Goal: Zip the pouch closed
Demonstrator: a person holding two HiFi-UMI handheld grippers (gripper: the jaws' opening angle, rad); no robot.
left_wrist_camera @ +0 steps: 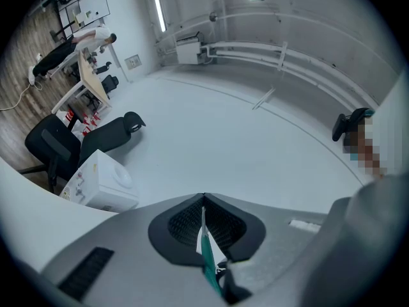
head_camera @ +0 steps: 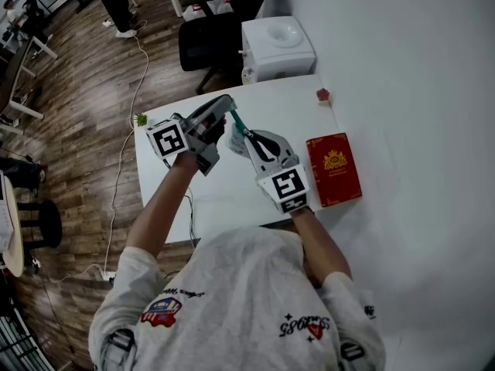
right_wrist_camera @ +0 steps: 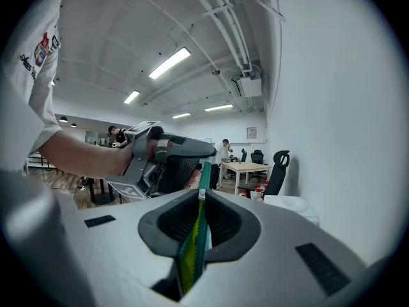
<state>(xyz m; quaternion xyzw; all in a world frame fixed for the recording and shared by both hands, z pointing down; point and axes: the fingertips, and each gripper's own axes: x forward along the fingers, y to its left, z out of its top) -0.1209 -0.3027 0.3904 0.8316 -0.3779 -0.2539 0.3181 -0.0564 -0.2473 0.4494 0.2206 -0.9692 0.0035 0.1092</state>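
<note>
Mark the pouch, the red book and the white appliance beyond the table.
pouch (right_wrist_camera: 192, 254): right gripper view, on its green zipper edge.
red book (head_camera: 333, 170): head view, middle of its cover.
white appliance (head_camera: 277, 49): head view, on its top face.

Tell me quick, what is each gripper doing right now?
Left gripper: shut on the pouch.
Right gripper: shut on the pouch too.
</note>
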